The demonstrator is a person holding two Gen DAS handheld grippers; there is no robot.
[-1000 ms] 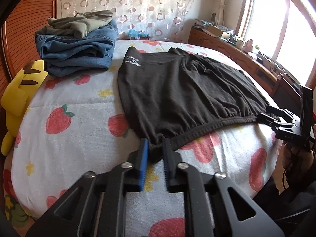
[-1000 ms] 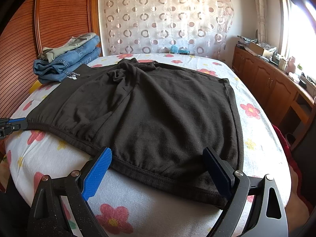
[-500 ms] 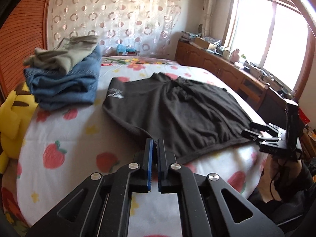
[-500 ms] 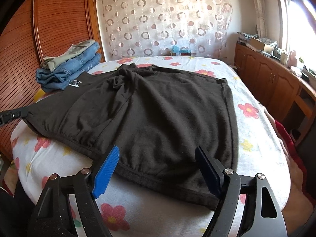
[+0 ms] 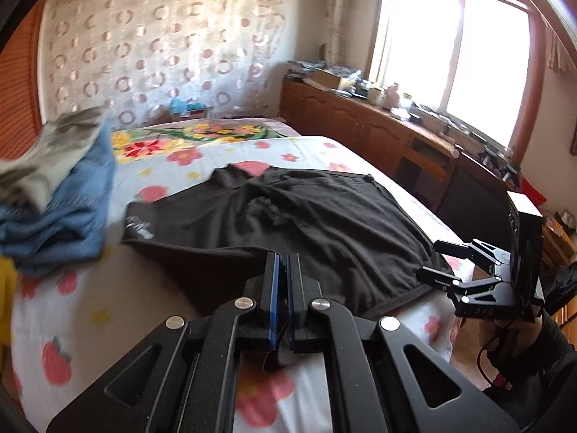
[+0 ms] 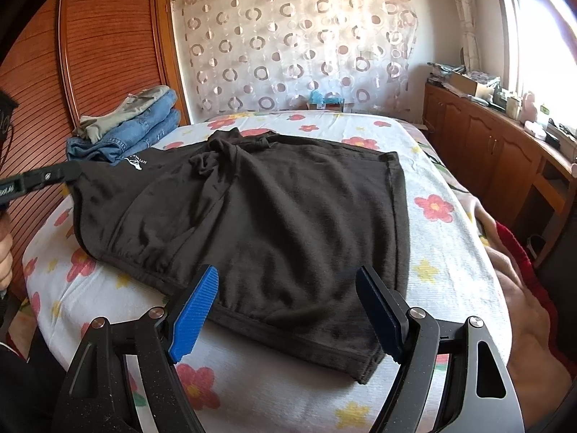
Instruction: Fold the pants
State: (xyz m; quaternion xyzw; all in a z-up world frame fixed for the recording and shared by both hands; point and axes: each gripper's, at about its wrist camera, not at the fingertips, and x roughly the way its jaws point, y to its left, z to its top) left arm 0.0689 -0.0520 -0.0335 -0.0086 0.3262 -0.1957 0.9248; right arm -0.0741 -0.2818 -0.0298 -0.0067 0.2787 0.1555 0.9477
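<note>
My left gripper [image 5: 282, 263] is clenched on the near-left corner of the black pants [image 6: 274, 216], lifting it off the flowered bed [image 6: 450, 252]. My right gripper [image 6: 288, 288] hangs open over the near waistband, gripping nothing. Folded jeans [image 6: 137, 133] sit far left.

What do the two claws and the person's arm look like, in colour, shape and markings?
Both claws are black metal frames with triangular cut-outs and silver round bolts. The left claw and the right claw each have one ribbed bright blue pad and one darker pad. The right claw's body bears small pale lettering, unreadable. A thin cable hangs below it beside a dark sleeve.
</note>
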